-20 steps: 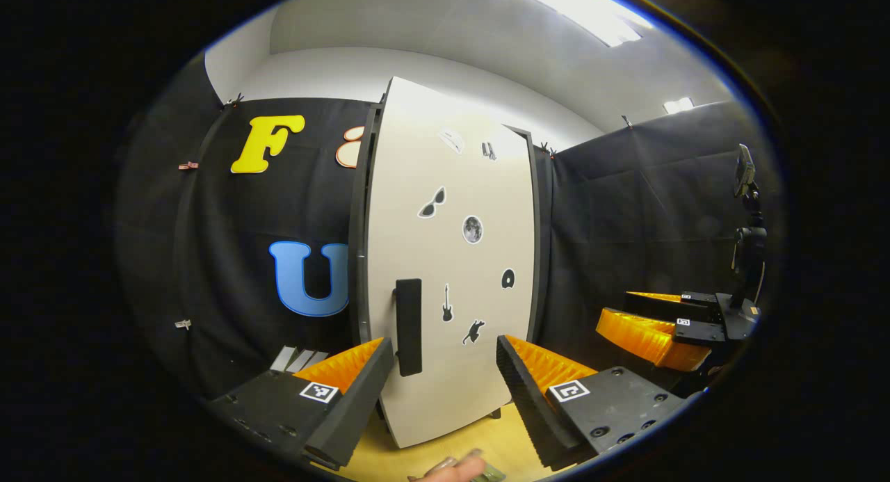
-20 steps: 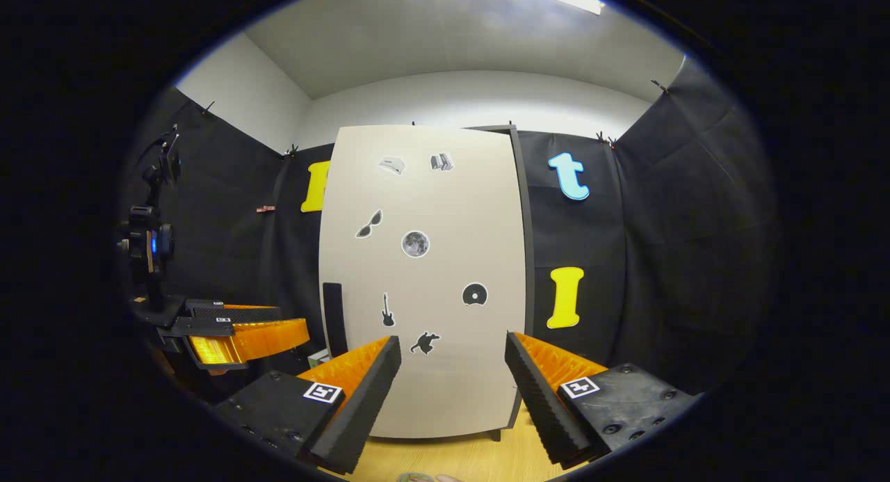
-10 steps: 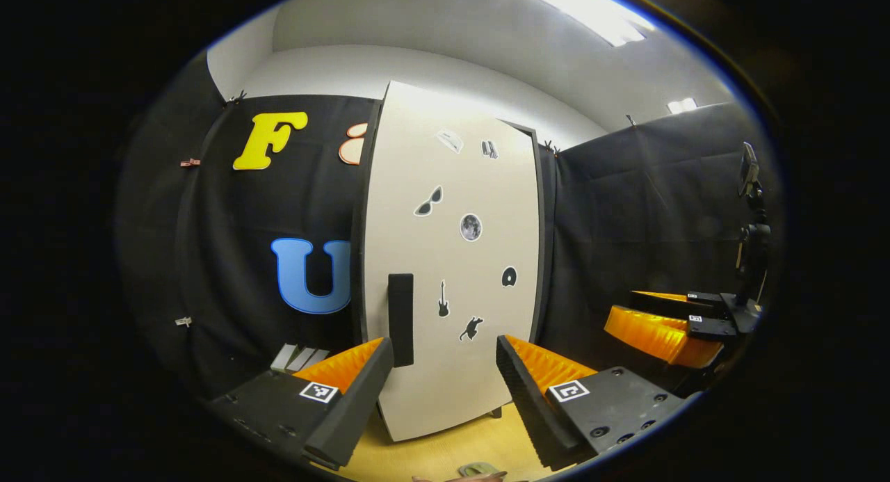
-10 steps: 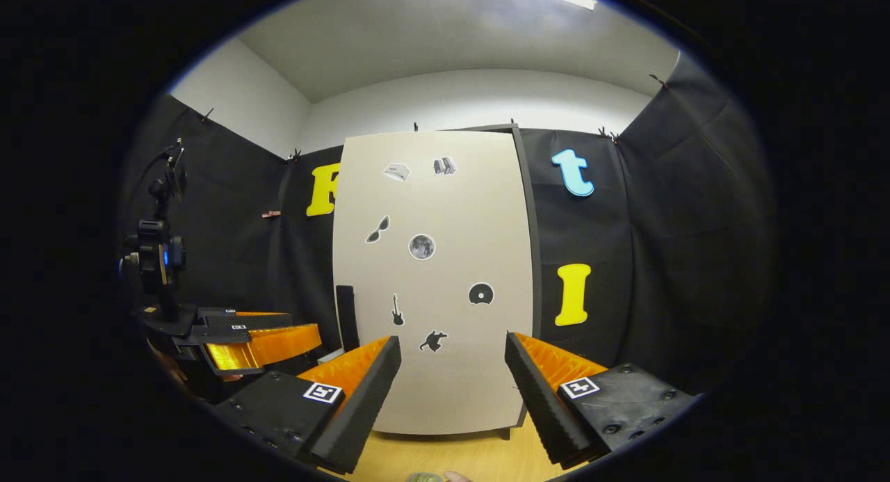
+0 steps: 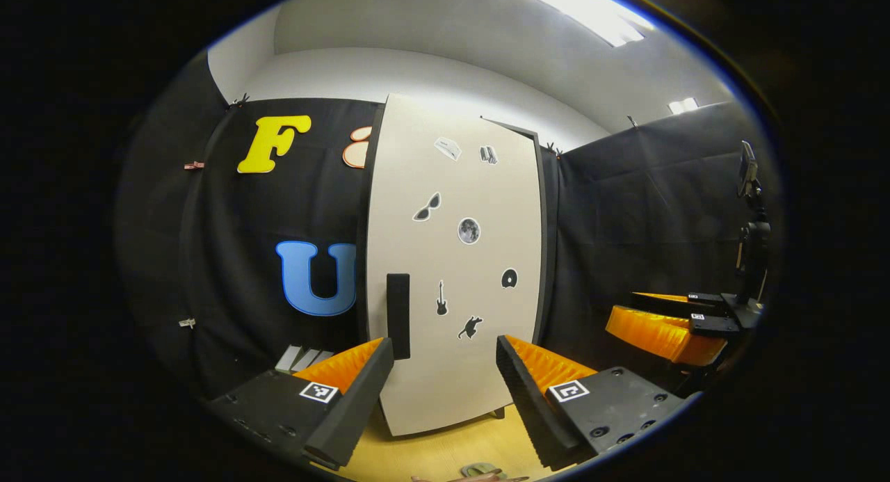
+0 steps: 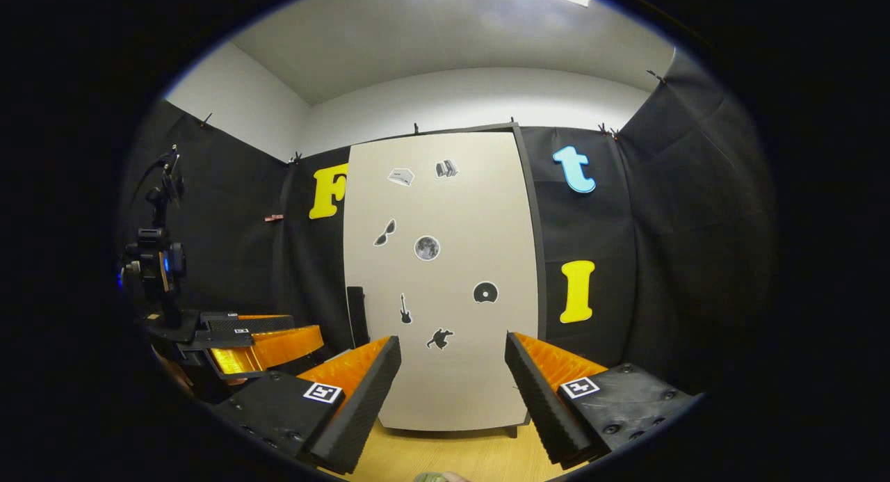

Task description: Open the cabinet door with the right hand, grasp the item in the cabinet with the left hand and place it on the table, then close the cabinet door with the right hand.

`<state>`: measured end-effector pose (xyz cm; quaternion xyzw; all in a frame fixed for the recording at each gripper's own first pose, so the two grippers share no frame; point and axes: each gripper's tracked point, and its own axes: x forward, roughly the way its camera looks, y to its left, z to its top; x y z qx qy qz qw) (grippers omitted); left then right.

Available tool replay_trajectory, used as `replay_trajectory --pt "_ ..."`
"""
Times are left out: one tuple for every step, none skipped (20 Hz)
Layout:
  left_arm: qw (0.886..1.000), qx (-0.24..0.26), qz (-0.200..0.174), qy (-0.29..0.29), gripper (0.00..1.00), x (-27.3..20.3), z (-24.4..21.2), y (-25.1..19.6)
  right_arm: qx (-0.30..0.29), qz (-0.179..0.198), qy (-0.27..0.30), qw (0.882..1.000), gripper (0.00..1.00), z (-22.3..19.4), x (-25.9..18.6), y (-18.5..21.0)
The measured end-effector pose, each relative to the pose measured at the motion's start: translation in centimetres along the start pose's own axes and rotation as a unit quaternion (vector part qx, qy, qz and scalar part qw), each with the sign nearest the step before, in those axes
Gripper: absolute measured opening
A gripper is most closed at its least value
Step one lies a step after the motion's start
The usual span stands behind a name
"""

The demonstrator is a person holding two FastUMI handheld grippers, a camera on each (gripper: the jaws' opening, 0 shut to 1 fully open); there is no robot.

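Note:
The cabinet's beige door (image 5: 459, 190), dotted with small stickers, stands shut or nearly shut in its dark frame, with a black handle (image 5: 398, 315) at its left edge. My left gripper (image 5: 443, 346) is open in front of the door's lower part, nothing between its fingers. In the right gripper view the same door (image 6: 445, 211) and handle (image 6: 357, 315) face me, and my right gripper (image 6: 452, 341) is open and empty, held off the door. A small greenish item (image 5: 480, 470) lies on the wooden table (image 5: 445, 451) at the bottom edge, partly cut off.
The right gripper (image 5: 660, 329) shows off to the right in the left gripper view; the left gripper (image 6: 257, 343) shows at the left in the right gripper view. A camera on a stand (image 6: 156, 259) rises behind it. Pale strips (image 5: 299, 359) lie left of the cabinet.
The door has swung from slightly ajar back toward its frame. Both grippers have stayed open and drawn a little away from the cabinet.

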<state>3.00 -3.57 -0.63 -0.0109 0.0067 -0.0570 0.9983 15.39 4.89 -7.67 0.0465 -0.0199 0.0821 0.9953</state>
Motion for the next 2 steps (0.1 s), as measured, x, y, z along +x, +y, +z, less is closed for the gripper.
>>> replay_trajectory --pt "1.000 0.000 0.000 0.001 0.94 0.00 -0.08 -0.04 0.000 0.001 0.001 1.000 0.98 0.03 0.01 0.11" --pt "1.000 0.000 -0.002 0.002 0.94 0.05 -0.09 -0.10 0.000 0.003 0.001 1.000 0.98 -0.02 0.03 0.32"
